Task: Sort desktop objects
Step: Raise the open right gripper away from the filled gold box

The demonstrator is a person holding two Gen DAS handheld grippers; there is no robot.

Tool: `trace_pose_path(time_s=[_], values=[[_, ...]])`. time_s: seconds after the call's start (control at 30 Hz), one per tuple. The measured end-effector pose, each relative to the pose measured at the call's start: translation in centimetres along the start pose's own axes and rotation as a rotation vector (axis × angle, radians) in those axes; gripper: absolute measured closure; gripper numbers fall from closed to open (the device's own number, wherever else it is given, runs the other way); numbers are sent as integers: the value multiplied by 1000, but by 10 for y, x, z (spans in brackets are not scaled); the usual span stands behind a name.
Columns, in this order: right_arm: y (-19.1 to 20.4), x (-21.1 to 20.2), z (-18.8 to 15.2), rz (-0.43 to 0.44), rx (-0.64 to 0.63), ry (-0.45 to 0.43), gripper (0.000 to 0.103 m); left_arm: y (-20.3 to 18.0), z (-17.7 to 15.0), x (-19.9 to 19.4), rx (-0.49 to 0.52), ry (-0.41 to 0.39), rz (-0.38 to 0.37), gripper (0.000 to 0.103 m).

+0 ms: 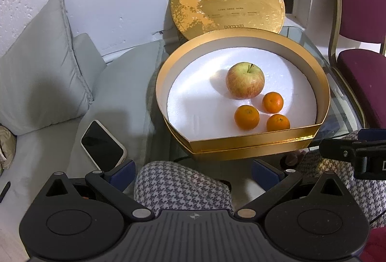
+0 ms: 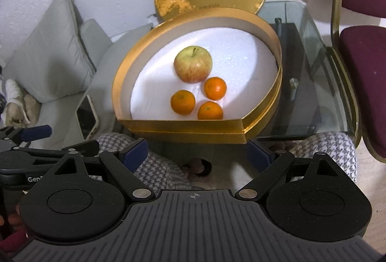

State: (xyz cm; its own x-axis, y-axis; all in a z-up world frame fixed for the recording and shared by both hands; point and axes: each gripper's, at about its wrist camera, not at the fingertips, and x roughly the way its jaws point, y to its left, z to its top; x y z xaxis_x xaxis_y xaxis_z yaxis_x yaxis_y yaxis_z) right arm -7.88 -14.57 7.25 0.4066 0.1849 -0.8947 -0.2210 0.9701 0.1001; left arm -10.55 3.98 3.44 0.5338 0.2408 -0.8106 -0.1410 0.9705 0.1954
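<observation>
We're pre-grasp: both hand-held grippers, left (image 1: pixel 193 169) and right (image 2: pixel 197 149), gape empty off the box's (image 2: pixel 183 128) near edge; next, reach in for the apple (image 2: pixel 193 64) or a tangerine (image 2: pixel 182 102).

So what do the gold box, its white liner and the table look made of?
Gold box: probably cardboard with metallic foil, given its thin wall and matte grey inside. White liner: looks like foam, with a beaded, pitted surface. Table: clear glass; the frame shows through it.
</observation>
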Motion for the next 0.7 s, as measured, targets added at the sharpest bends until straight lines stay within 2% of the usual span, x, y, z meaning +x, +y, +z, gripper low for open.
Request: trace_pose_path(time_s=[0.3, 0.7], values=[[-7, -1, -5, 5, 13, 11, 11, -9, -1, 2, 30, 20, -10, 1], [-15, 3, -6, 27, 33, 18, 11, -17, 0, 5, 56, 42, 15, 1]])
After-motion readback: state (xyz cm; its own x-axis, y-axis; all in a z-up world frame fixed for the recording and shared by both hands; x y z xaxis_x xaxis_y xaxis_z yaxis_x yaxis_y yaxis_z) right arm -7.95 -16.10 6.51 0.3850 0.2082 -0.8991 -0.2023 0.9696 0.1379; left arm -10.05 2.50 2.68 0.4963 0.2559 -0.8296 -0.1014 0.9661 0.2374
